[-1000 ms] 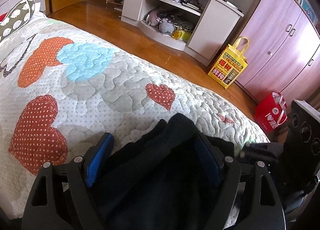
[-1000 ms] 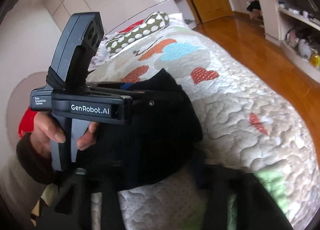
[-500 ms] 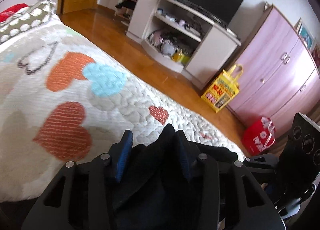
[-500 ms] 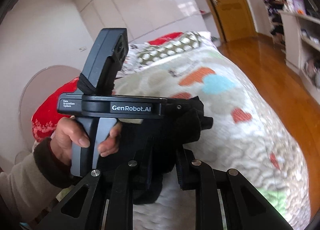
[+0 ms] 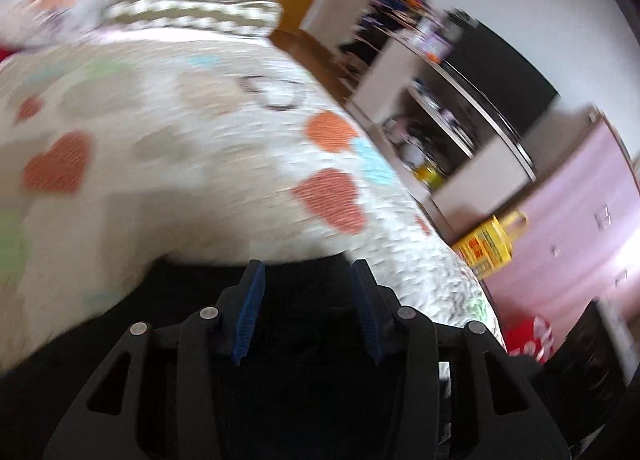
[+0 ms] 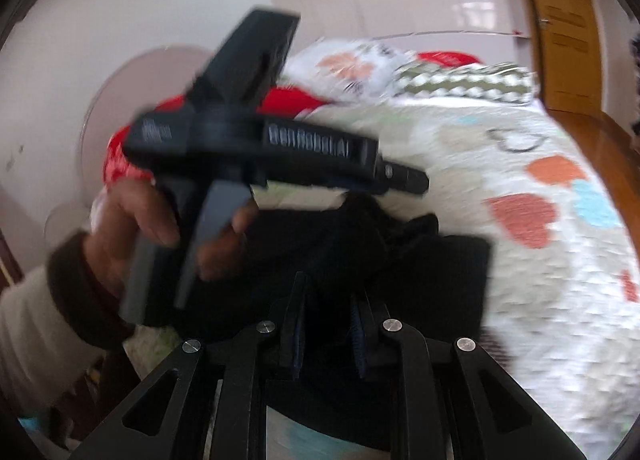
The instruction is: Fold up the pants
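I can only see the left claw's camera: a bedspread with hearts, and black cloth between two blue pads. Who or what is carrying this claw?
Observer: A person's hand grips the handle of the left claw, as the right claw's camera shows. Its jaws are opening, with the pants between them.
Visitor: Is anything else holding the pants?
Observer: Yes. The right claw pinches another bunch of them between its pads.
Visitor: What is the person wearing?
Observer: A cream sleeve with a dark brown cuff.
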Tool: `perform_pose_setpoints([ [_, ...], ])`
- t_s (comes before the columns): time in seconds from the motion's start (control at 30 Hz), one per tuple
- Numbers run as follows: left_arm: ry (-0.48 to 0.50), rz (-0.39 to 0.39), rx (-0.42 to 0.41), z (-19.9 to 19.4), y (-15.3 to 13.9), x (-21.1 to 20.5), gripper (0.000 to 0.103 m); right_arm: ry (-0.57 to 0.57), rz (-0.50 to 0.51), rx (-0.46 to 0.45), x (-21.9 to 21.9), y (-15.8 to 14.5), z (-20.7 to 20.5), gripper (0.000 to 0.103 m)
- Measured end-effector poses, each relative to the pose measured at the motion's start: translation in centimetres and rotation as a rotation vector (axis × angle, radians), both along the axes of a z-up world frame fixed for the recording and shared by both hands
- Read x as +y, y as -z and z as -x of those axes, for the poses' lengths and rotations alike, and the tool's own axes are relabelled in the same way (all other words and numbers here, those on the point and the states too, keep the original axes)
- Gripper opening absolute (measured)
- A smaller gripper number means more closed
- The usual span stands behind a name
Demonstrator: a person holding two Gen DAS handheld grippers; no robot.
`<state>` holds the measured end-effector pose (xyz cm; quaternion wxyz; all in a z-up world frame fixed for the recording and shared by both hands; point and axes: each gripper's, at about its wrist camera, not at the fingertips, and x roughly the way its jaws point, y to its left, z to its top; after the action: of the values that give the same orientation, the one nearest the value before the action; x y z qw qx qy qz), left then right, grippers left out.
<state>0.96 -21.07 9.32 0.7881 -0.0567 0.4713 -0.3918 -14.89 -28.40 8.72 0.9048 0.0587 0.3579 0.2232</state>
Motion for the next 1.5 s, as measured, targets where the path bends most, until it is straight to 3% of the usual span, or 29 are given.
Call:
perform_pose_setpoints([
  [0.03,-0.035,0.005,0.013,0.0,0.3,1.3,0.057,-0.014,-0.002,0.022,0.7,0.7,-0.3,0.026],
  [0.1,-0.089,0.029,0.027,0.3,0.4,3.7,0.063,-0.054,0.005,0.097,2.1,2.4,-0.6,0.038],
  [0.13,-0.104,0.037,0.030,0.5,0.4,4.4,0.065,-0.079,-0.010,0.112,2.3,2.6,-0.4,0.051],
  [0.17,-0.124,0.044,0.032,0.8,0.5,5.4,0.067,-0.105,-0.038,0.113,2.1,2.5,0.1,0.056],
  [0.23,-0.154,0.059,0.034,1.6,0.5,6.9,0.079,-0.121,-0.071,0.079,0.8,1.4,1.1,0.057],
  [0.37,-0.178,0.068,0.062,3.4,1.2,8.3,0.082,-0.006,-0.076,0.000,-3.8,-0.8,2.1,0.072],
  [0.47,-0.177,0.065,0.088,4.7,1.9,8.1,0.083,0.108,-0.078,0.028,-6.7,-0.1,1.0,0.072],
  [0.57,-0.168,0.019,0.106,5.9,3.2,6.9,0.083,0.125,-0.097,0.040,-7.1,0.8,0.0,0.072],
  [0.7,-0.158,-0.089,0.059,6.8,4.3,4.5,0.082,0.114,-0.023,0.051,-5.9,2.1,-1.5,0.070],
  [0.77,-0.134,-0.114,0.023,7.1,3.8,3.4,0.060,0.126,0.037,0.059,-5.4,2.6,-1.5,0.070],
  [0.8,-0.114,-0.109,0.026,7.1,3.5,3.1,0.030,0.134,0.062,0.062,-5.2,2.8,-1.5,0.070],
  [0.83,-0.107,-0.108,0.025,6.9,3.1,2.8,0.019,0.136,0.069,0.062,-5.1,2.8,-1.4,0.070],
  [0.9,-0.104,-0.097,-0.002,6.2,2.0,2.5,0.015,0.140,0.061,0.059,-5.4,2.3,-1.2,0.070],
  [1.03,-0.145,-0.107,-0.021,5.0,1.6,3.4,0.014,0.115,0.069,0.060,-5.0,2.3,-0.4,0.070],
  [1.1,-0.177,-0.129,0.015,4.4,2.9,4.2,0.015,0.094,0.119,0.088,-4.1,3.3,-0.7,0.070],
  [1.27,-0.249,-0.145,0.030,6.3,3.4,7.0,0.041,0.086,0.175,0.085,-3.3,3.4,-0.1,0.070],
  [1.4,-0.296,-0.173,-0.014,7.5,2.3,8.6,0.042,0.082,0.170,0.052,-3.0,2.0,0.3,0.070],
  [1.5,-0.298,-0.150,-0.034,8.2,1.5,8.8,0.042,0.062,0.151,0.036,-2.1,1.4,0.0,0.070],
])
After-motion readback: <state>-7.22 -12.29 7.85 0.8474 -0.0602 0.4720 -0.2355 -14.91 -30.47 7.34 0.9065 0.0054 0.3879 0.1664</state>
